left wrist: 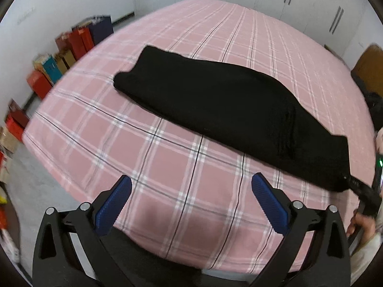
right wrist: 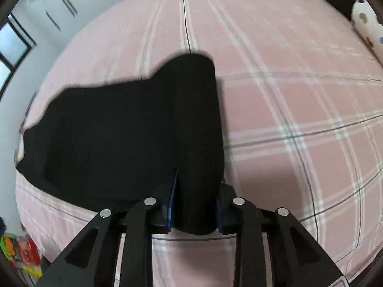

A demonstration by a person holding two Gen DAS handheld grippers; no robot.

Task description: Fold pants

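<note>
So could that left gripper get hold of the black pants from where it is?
Probably yes. The left gripper is open over bare bedsheet, with nothing between it and the black pants. The right gripper already clamps one end.

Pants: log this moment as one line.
pants flat on bed, one end held | right gripper shut on pants | left gripper open, empty
</note>
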